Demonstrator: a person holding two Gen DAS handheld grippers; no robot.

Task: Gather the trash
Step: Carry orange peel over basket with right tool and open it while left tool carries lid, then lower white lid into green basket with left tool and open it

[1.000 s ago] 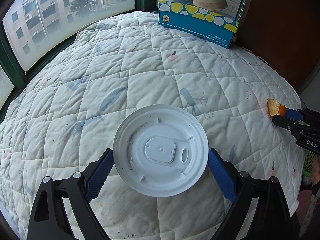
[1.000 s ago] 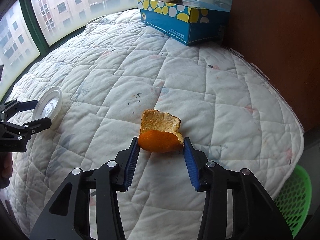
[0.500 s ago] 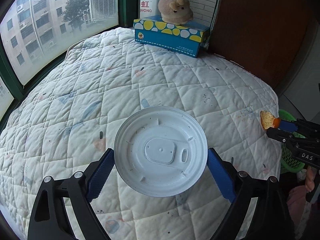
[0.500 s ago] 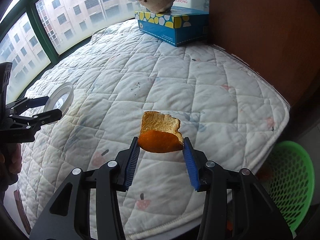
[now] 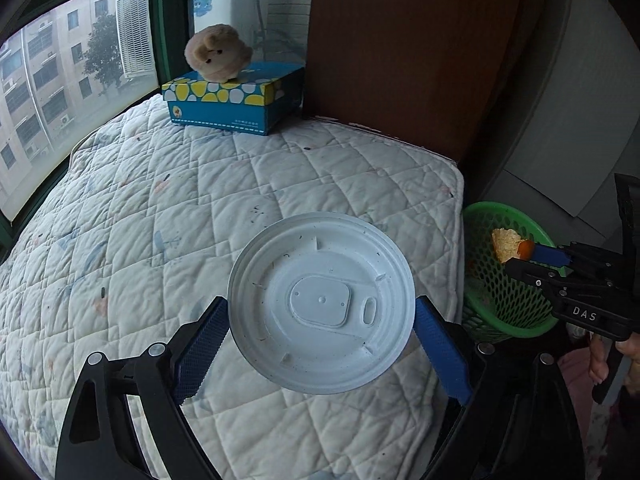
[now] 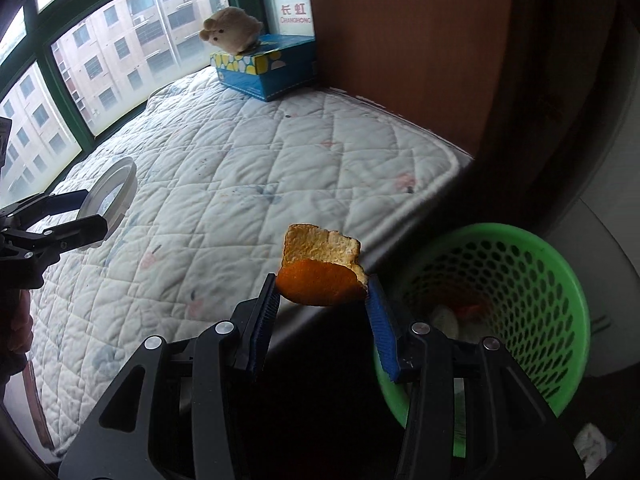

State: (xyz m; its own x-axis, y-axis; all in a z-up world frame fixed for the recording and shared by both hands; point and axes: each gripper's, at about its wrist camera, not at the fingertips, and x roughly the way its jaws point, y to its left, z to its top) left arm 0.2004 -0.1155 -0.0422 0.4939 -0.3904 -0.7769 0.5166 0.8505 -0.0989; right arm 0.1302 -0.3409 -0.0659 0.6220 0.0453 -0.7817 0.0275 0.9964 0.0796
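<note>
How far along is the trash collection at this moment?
Done: some scraps already lie in the green basket. In hand: the right gripper grips an orange peel, the left gripper a white lid. Left: dropping both in.

Two pieces of trash held near the bin.

I see a round white plastic lid (image 5: 322, 306), flat face toward me, above the quilt; an orange peel (image 6: 322, 276), pith upward, just left of the green mesh basket (image 6: 560, 264).
</note>
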